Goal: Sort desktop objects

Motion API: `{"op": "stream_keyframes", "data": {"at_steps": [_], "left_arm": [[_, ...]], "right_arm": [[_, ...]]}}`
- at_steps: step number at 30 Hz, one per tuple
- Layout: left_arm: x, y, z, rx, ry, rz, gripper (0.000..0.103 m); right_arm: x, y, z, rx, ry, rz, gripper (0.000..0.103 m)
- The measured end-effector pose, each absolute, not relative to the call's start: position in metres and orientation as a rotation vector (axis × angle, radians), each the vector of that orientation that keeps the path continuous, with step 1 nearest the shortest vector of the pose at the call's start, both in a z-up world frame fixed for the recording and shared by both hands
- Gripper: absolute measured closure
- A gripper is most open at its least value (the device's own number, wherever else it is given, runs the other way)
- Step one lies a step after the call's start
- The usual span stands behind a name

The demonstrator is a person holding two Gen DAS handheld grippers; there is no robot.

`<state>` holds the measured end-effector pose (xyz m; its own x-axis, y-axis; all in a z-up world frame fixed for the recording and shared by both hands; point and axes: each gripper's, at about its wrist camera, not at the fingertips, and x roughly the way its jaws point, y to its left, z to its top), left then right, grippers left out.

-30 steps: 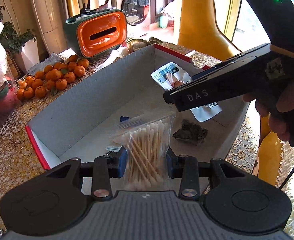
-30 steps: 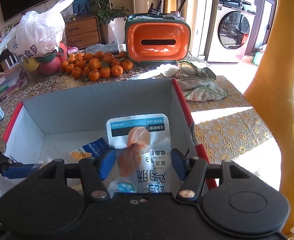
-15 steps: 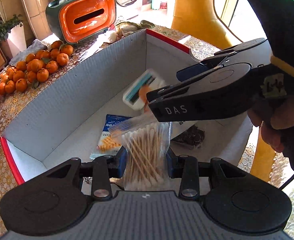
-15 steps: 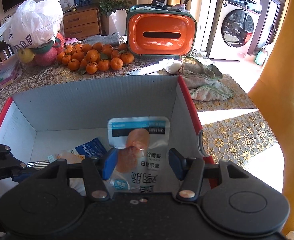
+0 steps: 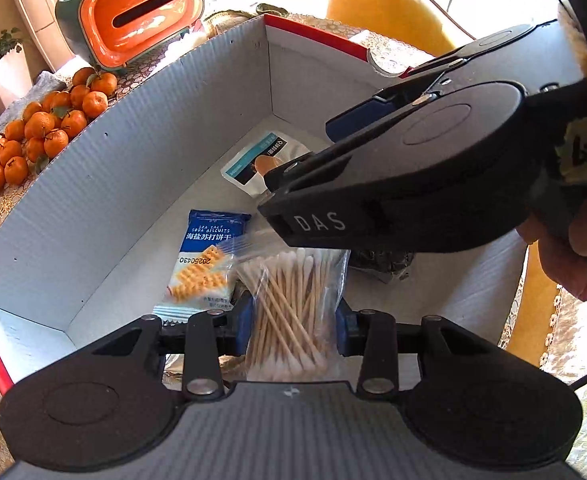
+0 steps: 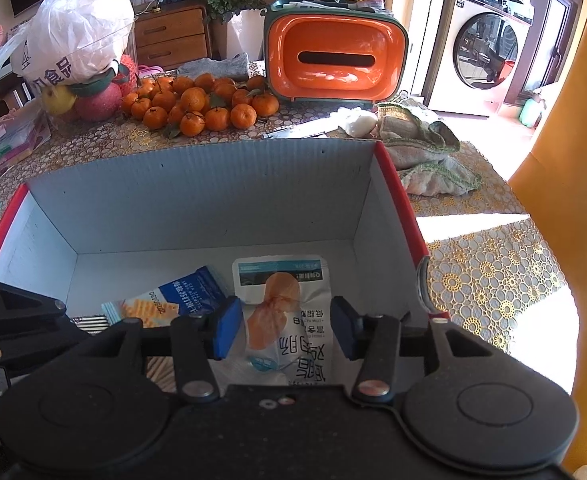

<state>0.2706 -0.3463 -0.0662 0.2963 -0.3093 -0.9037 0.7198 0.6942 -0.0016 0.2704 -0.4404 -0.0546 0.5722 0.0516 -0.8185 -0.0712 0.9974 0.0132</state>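
A white-lined box with a red rim (image 5: 113, 184) (image 6: 213, 192) fills both views. My left gripper (image 5: 291, 324) is shut on a clear bag of cotton swabs (image 5: 293, 300), held low over the box floor. Beside the bag lies a blue soda biscuit packet (image 5: 205, 264) (image 6: 165, 300). My right gripper (image 6: 285, 332) (image 5: 305, 152) is shut on a white chicken-breast pouch (image 6: 281, 320) (image 5: 253, 160). The pouch's far end reaches down to the floor near the far wall. A hand holds the right gripper above the swab bag.
A dark crumpled packet (image 5: 381, 260) lies in the box under the right gripper. Behind the box are tangerines (image 6: 201, 104), an orange tissue holder (image 6: 333, 60), a folded cloth (image 6: 425, 148), a plastic bag (image 6: 77, 40) and a yellow chair (image 6: 565, 140).
Both grippers have sunk deeper into the box. The pouch came down from mid-air to the floor near the far wall. The swab bag now hangs beside the biscuit packet.
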Motion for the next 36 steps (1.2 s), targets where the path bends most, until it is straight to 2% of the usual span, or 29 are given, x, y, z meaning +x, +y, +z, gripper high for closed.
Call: {"op": "stream_keyframes", "data": {"at_steps": [3,5,8,13,19,36], "left_arm": [[0.272,-0.347,-0.067,0.452,1.073,-0.721,0.064],[0.275,-0.346,-0.066,0.435,1.088,-0.722,0.051],[0.277,-0.342,-0.065,0.416,1.096,-0.7,0.039],[0.276,-0.332,-0.057,0.381,1.075,-0.672,0.03],[0.267,-0.319,-0.041,0.353,1.05,-0.66,0.03],[0.227,-0.283,0.005,0.313,0.97,-0.653,0.03]], "right_arm": [[0.271,-0.441,-0.056,-0.015,0.964,0.074,0.054],[0.27,-0.441,-0.057,-0.007,0.965,0.074,0.053],[0.269,-0.441,-0.056,0.0,0.964,0.077,0.052],[0.266,-0.442,-0.053,0.018,0.96,0.077,0.046],[0.259,-0.441,-0.042,0.045,0.946,0.071,0.04],[0.217,-0.423,-0.005,0.035,0.912,0.062,0.039]]}}
